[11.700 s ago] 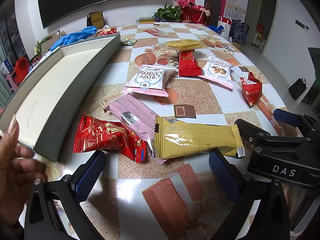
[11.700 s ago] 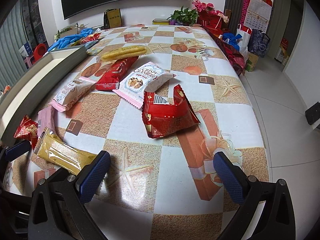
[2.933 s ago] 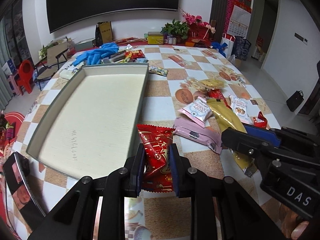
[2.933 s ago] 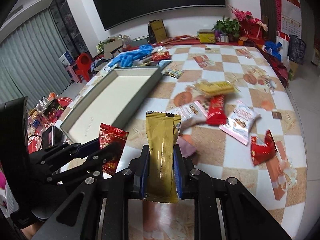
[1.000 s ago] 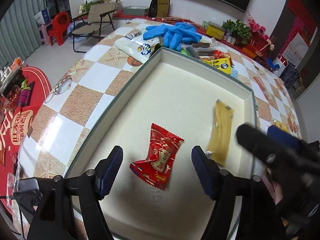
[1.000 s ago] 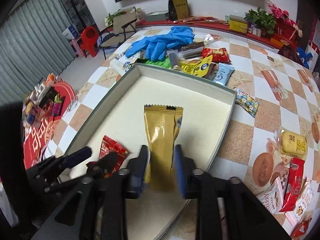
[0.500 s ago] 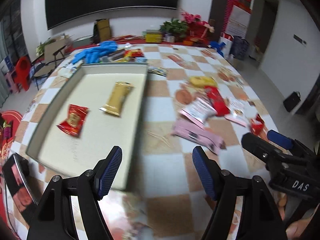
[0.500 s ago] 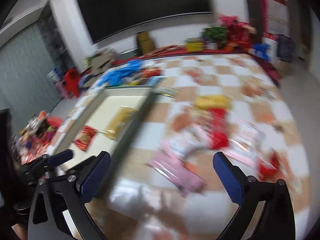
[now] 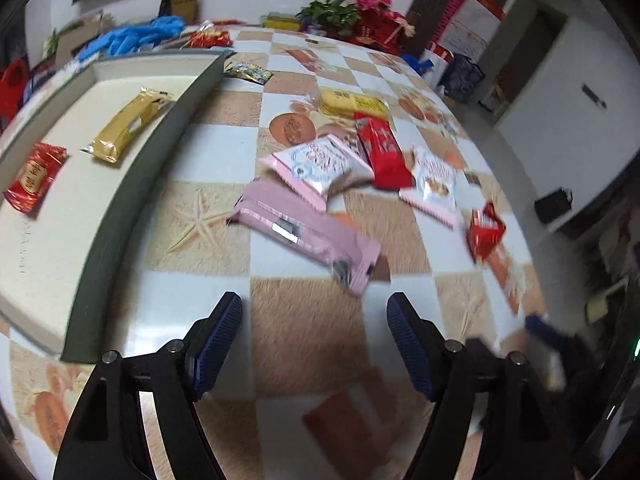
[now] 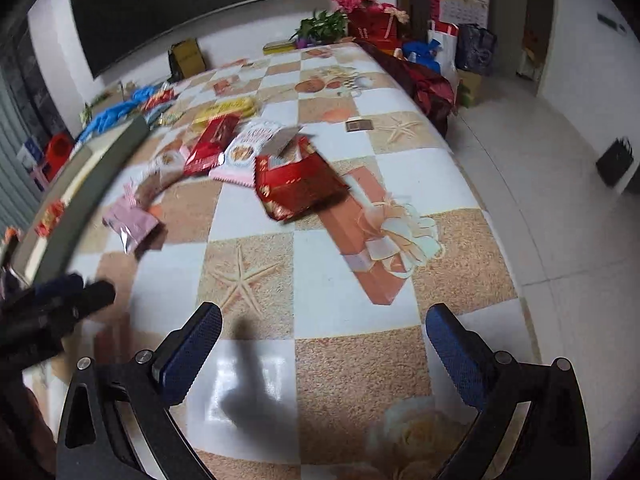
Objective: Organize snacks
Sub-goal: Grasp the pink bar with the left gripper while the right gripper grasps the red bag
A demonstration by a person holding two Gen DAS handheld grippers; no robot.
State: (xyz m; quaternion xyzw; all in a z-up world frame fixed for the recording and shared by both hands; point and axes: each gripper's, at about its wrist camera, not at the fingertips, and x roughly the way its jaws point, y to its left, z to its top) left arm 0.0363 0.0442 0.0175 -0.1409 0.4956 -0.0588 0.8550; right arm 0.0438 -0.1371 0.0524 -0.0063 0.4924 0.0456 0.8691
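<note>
The grey tray (image 9: 132,184) lies at the left with a gold packet (image 9: 128,124) and a red packet (image 9: 34,176) inside it. On the checked tablecloth lie a pink packet (image 9: 308,232), a white-and-pink packet (image 9: 320,164), a long red packet (image 9: 382,152), another white packet (image 9: 434,184), a yellow packet (image 9: 352,104) and a crumpled red packet (image 10: 300,188). My left gripper (image 9: 312,308) is open and empty, just short of the pink packet. My right gripper (image 10: 324,316) is wide open and empty, some way short of the crumpled red packet.
Blue gloves (image 9: 132,36) and more wrappers sit beyond the tray's far end. A small patterned packet (image 9: 248,72) lies by the tray's corner. Plants and red flowers (image 9: 348,12) stand at the table's far end. The table edge and floor (image 10: 560,200) lie to the right.
Both grippers have swung away from over the tray to the loose snacks on the tablecloth. The gold packet left the right jaws and lies in the tray; those jaws spread wide.
</note>
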